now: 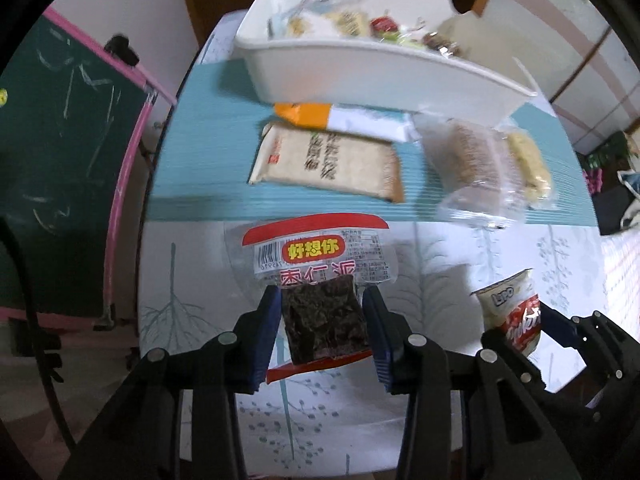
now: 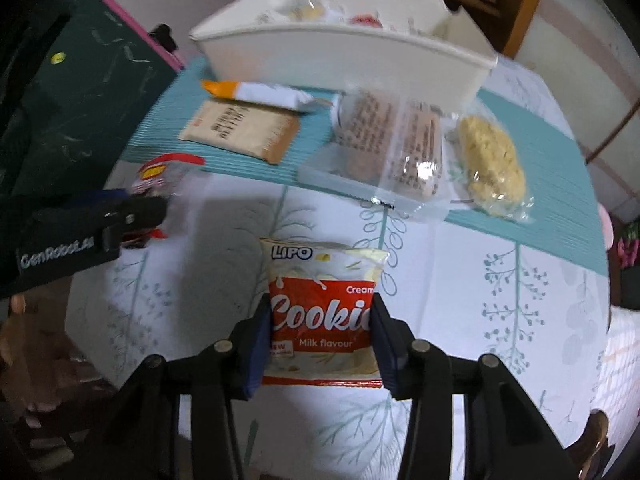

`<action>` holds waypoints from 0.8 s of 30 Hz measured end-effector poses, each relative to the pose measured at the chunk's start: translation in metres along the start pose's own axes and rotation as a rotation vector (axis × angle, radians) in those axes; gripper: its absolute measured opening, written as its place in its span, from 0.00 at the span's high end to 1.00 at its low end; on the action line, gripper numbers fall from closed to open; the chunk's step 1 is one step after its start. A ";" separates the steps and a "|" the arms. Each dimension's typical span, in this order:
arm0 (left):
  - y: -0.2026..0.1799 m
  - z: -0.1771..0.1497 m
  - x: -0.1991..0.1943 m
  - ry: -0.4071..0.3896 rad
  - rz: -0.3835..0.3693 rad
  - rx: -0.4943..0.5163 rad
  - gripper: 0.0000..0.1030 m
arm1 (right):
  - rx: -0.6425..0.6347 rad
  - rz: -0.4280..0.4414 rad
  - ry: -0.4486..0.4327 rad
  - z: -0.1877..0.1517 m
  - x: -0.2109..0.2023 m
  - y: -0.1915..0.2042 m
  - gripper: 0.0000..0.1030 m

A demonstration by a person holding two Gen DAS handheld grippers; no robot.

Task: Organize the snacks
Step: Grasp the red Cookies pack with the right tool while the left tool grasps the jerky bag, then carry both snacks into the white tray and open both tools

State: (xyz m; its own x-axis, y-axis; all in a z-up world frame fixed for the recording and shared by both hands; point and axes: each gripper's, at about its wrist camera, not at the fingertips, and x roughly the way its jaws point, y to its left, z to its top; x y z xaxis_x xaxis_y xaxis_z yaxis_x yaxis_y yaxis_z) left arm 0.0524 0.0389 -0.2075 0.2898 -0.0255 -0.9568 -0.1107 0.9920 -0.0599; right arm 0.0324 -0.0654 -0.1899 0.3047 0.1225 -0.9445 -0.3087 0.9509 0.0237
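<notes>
My left gripper (image 1: 321, 296) is shut on a clear packet with a red band and a dark date snack (image 1: 316, 248), held above the patterned tablecloth. My right gripper (image 2: 320, 308) is shut on a red and white Lipo cookie packet (image 2: 320, 276), also off the table. Each gripper shows in the other view: the cookie packet (image 1: 508, 304) at lower right, the left gripper (image 2: 140, 208) at left. A white bin (image 1: 360, 68) with several snacks inside stands at the far side of a teal mat (image 1: 208, 160).
On the mat lie a tan packet (image 1: 328, 160), an orange and white packet (image 1: 340, 118), a clear bag of brown bars (image 1: 472, 164) and a yellow crumbly snack (image 1: 528, 164). A pink-framed chalkboard (image 1: 60, 140) stands left of the table. A hand (image 2: 24, 340) shows at lower left.
</notes>
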 end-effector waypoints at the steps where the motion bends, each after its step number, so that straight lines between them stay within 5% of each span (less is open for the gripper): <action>1: -0.004 0.001 -0.008 -0.012 -0.003 0.010 0.61 | -0.002 0.003 -0.015 -0.002 -0.007 0.000 0.56; 10: -0.029 0.026 -0.072 -0.141 -0.036 0.064 0.61 | 0.075 0.035 -0.153 0.016 -0.060 -0.018 0.56; 24: -0.032 0.108 -0.142 -0.337 -0.073 0.080 0.61 | 0.146 0.006 -0.406 0.104 -0.138 -0.053 0.56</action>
State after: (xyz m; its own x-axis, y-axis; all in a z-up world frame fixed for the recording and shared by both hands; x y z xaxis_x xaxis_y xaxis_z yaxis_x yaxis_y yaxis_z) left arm 0.1177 0.0241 -0.0392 0.5931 -0.0679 -0.8023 -0.0069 0.9960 -0.0894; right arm 0.1004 -0.1032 -0.0269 0.6423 0.2024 -0.7392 -0.1897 0.9765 0.1025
